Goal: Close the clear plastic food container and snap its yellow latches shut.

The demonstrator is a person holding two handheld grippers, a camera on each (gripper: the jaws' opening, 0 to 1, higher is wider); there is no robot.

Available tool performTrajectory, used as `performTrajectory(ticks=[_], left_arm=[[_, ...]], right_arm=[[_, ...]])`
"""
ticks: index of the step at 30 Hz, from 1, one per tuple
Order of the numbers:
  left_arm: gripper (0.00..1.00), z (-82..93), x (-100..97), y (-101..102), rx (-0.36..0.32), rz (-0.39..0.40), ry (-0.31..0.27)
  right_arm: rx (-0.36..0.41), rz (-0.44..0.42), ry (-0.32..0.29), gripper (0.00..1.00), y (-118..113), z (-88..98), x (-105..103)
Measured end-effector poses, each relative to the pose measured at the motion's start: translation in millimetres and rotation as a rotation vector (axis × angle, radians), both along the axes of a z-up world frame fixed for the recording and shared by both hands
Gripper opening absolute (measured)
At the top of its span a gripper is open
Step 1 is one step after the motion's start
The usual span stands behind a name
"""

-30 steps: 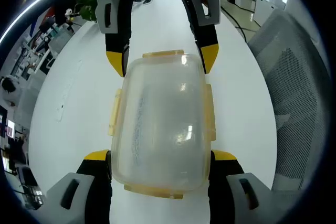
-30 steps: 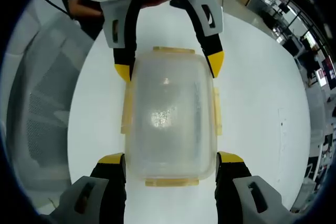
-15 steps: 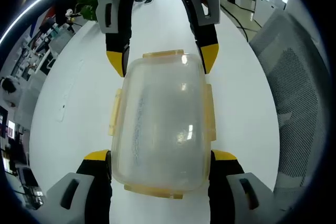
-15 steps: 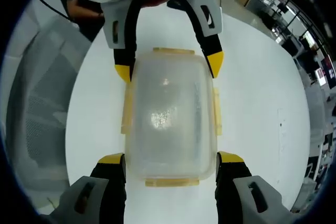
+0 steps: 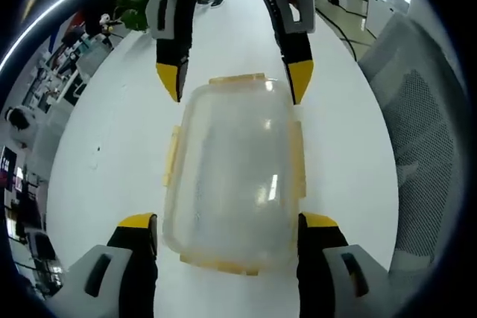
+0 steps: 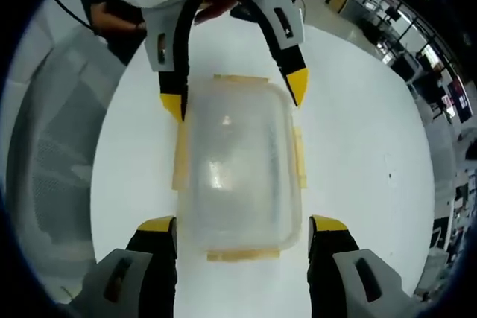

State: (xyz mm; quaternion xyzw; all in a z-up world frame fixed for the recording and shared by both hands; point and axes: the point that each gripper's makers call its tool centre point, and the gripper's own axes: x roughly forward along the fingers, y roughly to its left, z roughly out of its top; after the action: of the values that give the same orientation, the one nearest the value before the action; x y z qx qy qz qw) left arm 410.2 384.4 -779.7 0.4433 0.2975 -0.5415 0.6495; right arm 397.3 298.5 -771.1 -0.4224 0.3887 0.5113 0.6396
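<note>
The clear plastic food container [image 5: 231, 169] lies on the white table [image 5: 112, 154] with its lid on. Yellow latches [image 5: 298, 161] run along its long sides, and yellow tabs stick out at both ends. My left gripper [image 5: 229, 230] is open, one jaw on each side of the container's near end. My right gripper [image 5: 235, 83] reaches in from the far side, its yellow tips just off the far corners. In the right gripper view the container [image 6: 238, 161] lies between the open right gripper [image 6: 242, 230] and the left gripper [image 6: 235, 93] opposite.
A grey mesh chair [image 5: 417, 147] stands beside the table, also seen as the chair [image 6: 52, 147] in the right gripper view. A green plant [image 5: 134, 13] and office desks lie beyond the far table edge. A person's hand [image 6: 216, 5] holds the opposite gripper.
Both cameras have drawn back slightly, so the container looks a little smaller. The opposite gripper's tips now stand a bit clear of the container's far corners. The container has not moved.
</note>
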Motion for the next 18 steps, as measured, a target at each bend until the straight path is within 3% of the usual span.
performTrajectory(ticks=[3, 7, 18], left_arm=[[0.79, 3.4, 2.0, 3.9, -0.011, 0.021, -0.015], [0.79, 5.0, 0.2, 8.9, -0.033, 0.053, -0.006], [0.78, 8.8, -10.0, 23.8, -0.082, 0.136, -0.002]], right_arm=[[0.016, -0.018, -0.037, 0.73, -0.9, 7.3, 3.3], [0.063, -0.08, -0.034, 0.72, -2.1, 12.5, 2.4], [0.102, -0.169, -0.031, 0.73, -11.5, 7.7, -17.6]])
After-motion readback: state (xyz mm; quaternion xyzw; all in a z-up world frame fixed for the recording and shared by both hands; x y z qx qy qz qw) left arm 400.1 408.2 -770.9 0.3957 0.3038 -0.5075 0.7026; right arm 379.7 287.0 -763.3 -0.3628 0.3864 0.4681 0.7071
